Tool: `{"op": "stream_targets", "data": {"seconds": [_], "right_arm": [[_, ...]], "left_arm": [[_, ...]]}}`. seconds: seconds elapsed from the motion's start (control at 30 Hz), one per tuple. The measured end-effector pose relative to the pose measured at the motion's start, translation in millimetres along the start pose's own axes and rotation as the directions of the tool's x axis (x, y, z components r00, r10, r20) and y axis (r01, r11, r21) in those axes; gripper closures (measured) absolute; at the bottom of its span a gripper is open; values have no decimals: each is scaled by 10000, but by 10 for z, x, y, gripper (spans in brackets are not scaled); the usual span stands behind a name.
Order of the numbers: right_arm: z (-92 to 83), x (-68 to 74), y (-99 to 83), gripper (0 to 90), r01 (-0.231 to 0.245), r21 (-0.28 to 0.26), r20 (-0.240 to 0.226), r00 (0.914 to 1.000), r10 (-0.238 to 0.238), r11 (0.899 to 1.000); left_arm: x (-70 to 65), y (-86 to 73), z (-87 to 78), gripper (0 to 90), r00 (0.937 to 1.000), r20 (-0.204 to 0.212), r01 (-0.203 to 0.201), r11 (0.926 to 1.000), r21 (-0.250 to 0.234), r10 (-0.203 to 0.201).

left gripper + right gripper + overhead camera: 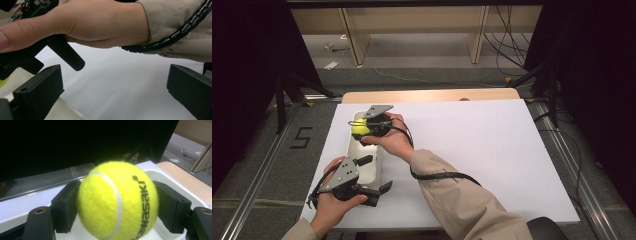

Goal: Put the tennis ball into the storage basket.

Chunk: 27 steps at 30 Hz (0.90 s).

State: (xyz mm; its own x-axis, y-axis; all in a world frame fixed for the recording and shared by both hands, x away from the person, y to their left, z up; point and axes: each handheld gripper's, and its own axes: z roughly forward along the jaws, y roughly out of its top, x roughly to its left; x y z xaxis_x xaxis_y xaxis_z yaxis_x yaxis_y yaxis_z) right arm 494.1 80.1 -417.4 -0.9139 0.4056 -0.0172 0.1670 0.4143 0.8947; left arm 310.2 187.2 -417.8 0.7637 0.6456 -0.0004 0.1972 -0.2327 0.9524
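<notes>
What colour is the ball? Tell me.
Bright yellow-green, with a white seam and black lettering; the ball shows best in the right gripper view.

In the high view the right hand [389, 140] hides most of the tennis ball [359, 128] and the right gripper's [371, 126] jaws. In the right gripper view the ball's underside is cut off by the bottom edge, and the ball covers much of the white tray [172, 178].

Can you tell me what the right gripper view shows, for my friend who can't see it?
A yellow tennis ball is squeezed between the right gripper's two black fingers. Just under it is a white tray on a white table.
</notes>
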Motion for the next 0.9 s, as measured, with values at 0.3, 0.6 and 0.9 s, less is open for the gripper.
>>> {"op": "stream_targets", "data": {"seconds": [0.3, 0.6, 0.9], "right_arm": [[17, 2, -17, 271, -14, 133, -26, 10000, 14, 9999], [41, 9, -40, 271, 25, 250, -74, 10000, -23, 9997], [54, 16, -58, 271, 5, 389, -60, 10000, -3, 9992]], "left_arm": [[2, 1, 0, 2, 10000, 13, -39, 10000, -6, 39], [2, 0, 0, 2, 10000, 16, -48, 10000, 1, 48], [2, 1, 0, 2, 10000, 18, -53, 10000, 8, 53]]}}
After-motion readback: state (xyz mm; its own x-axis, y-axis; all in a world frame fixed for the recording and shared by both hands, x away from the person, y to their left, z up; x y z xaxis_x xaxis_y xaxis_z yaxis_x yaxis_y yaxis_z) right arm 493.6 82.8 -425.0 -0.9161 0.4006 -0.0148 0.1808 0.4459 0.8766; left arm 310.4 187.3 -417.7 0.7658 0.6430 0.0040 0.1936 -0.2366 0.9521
